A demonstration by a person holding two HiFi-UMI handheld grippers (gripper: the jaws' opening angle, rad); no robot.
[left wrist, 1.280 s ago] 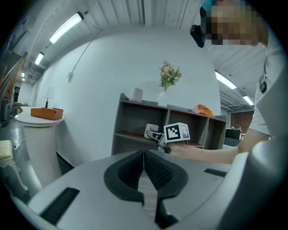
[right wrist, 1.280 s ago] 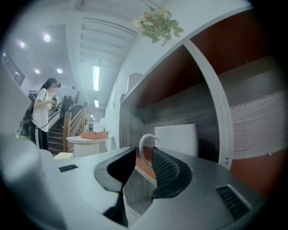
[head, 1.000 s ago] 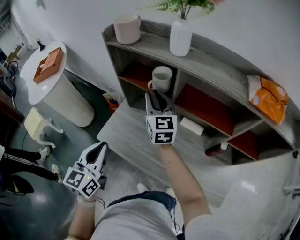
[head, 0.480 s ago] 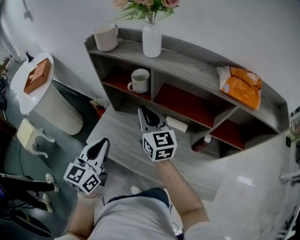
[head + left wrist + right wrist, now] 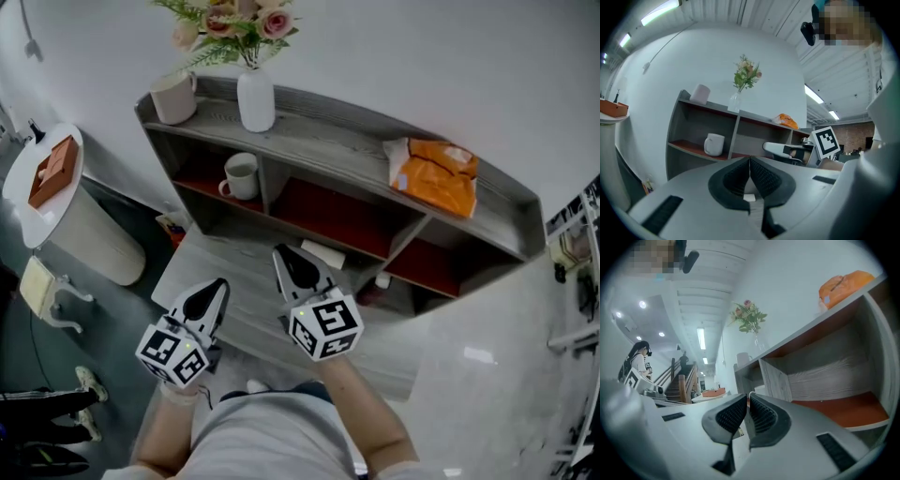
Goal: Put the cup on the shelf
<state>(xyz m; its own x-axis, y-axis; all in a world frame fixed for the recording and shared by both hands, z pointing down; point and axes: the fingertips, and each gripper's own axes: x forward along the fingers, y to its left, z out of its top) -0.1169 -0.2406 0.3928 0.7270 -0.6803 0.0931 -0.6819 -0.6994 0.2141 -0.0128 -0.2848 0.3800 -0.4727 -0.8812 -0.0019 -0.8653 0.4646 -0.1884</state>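
The cup [image 5: 242, 175] stands upright in the shelf's [image 5: 319, 150] left compartment, likely its goal; left claw [image 5: 216, 289] and right claw [image 5: 289, 260], both pinched together and empty, hang clear by the bench [image 5: 246, 281].

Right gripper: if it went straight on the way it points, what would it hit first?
Most likely the shelf's upright divider, or the white cup standing just left of it. The right gripper aims about between them, and depth is hard to judge.
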